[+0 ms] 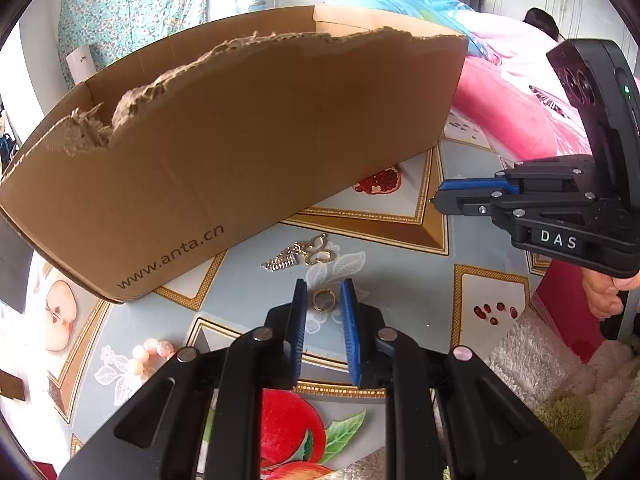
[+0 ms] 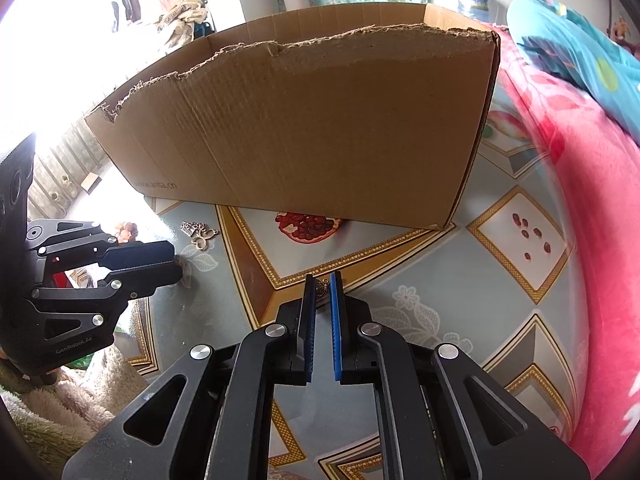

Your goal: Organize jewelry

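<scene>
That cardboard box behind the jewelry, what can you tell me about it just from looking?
The cardboard box is plain brown corrugated card, open at the top, with its near wall's upper edge roughly torn and frayed. "www.anta.cn" is printed low on that wall. It stands upright on the fruit-patterned tablecloth, partly covering a printed pomegranate, with a pink blanket at one end. Gold charms lie on the cloth just in front, apart from it. Neither pair of tongs touches it. Its inside is hidden.

Box [image 1: 248, 140] inside hidden behind its torn wall, ahead of both tongs. Charm [image 2: 321, 287] between right tongs [image 2: 322, 284] too small to identify.
</scene>
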